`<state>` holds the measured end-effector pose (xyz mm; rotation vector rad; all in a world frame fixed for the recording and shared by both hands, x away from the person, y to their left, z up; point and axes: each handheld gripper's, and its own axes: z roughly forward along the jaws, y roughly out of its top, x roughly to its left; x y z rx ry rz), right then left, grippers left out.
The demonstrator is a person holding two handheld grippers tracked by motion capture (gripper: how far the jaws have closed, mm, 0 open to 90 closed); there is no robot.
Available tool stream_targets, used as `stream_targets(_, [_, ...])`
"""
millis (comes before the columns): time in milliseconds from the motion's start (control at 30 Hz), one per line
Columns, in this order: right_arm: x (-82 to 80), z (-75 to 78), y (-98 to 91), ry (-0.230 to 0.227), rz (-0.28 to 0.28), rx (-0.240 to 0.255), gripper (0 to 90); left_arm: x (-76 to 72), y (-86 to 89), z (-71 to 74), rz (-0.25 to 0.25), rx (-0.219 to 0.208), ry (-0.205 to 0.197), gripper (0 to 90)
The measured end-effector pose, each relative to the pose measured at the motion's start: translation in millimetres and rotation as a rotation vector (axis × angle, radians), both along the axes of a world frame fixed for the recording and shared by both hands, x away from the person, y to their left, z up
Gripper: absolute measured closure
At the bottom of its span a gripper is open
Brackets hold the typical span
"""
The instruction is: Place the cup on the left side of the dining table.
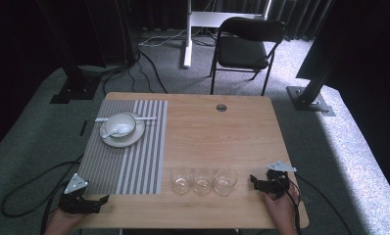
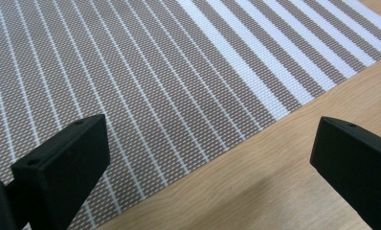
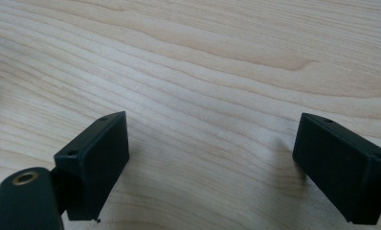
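Both my grippers are parked low in the high view right now, neither one holding anything. My left gripper [image 1: 102, 199] sits at the bottom left of the frame, just off the near corner of the mat [image 1: 134, 161], jaws spread wide with nothing between them. In the left gripper view those jaws hang over the mat's edge [image 2: 145, 91], where the stripes meet bare table [image 2: 255, 182] running across the lower right of the frame. My right gripper [image 1: 254, 182] is at the bottom right of the high view, also wide open and empty, pointing toward the glasses. In the right gripper view there's plain wood grain [image 3: 212, 72] between the jaws and past them. The three glasses stand in a row at lower centre of the high view: left glass [image 1: 180, 180], middle glass [image 1: 203, 181], right glass [image 1: 225, 180], just beside each other, upright, on bare wood just right of the mat. The right glass is the nearest one to my right gripper, close but not touching. Up in the upper left part of the table there's a bowl [image 1: 120, 124] on a plate [image 1: 134, 138] on the mat, with a spoon [image 1: 110, 131] resting in the bowl. Well apart from both grippers.
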<state>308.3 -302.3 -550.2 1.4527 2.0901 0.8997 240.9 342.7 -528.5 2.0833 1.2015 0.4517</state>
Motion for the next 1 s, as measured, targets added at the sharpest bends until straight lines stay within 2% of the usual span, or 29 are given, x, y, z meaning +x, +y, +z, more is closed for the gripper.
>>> stream_targets(433, [0.0, 0.0, 0.0, 0.0, 0.0, 0.0, 11.6, 4.7, -19.1, 6.4, -0.064, 0.003, -0.019, 0.3])
stream_targets(767, [0.0, 0.0, 0.0, 0.0, 0.0, 0.0, 11.6, 7.5, -31.5, 7.1, -0.107, -0.016, -0.026, 0.3])
stream_targets(900, [0.0, 0.0, 0.0, 0.0, 0.0, 0.0, 11.6, 8.7, -37.7, 9.5, -0.129, -0.014, -0.033, 0.3])
stream_targets(1000, [0.0, 0.0, 0.0, 0.0, 0.0, 0.0, 11.6, 11.3, -44.6, 11.6, -0.144, 0.007, -0.038, 0.4])
